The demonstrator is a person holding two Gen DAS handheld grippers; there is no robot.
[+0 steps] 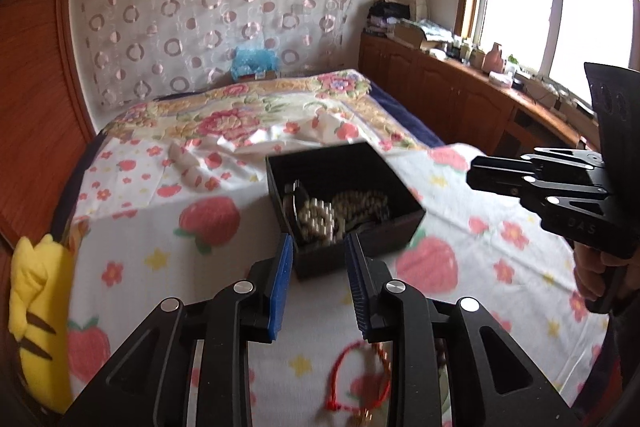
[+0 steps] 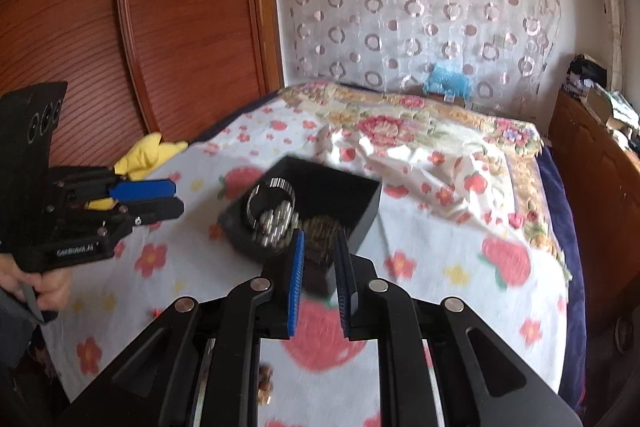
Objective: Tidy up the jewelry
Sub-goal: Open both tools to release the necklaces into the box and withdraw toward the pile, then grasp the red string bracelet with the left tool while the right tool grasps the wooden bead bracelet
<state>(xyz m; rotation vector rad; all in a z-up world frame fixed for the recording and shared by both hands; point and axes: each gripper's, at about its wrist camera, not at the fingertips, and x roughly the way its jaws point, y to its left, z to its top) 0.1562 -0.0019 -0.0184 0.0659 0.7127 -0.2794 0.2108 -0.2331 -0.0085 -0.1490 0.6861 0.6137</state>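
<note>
An open black box (image 1: 328, 163) sits on the strawberry-print sheet (image 1: 224, 259). It holds pearl-like beads (image 1: 316, 219) and a brown bead string (image 1: 360, 201); the right wrist view also shows a silver bangle (image 2: 270, 195) in the box (image 2: 332, 183). My left gripper (image 1: 319, 247) hovers just before the box's near corner, open, with nothing between its blue pads. My right gripper (image 2: 320, 247) hangs over the box's near edge, slightly open and empty. A red string bracelet (image 1: 356, 379) lies on the sheet under the left gripper. Small brown beads (image 2: 266, 383) lie under the right one.
A yellow plush toy (image 1: 36, 307) lies at the bed's left edge by the wooden wardrobe (image 2: 120, 27). A cluttered wooden cabinet (image 1: 460, 87) runs under the window on the right. Each gripper shows in the other's view, left gripper (image 2: 178, 197) and right gripper (image 1: 472, 173).
</note>
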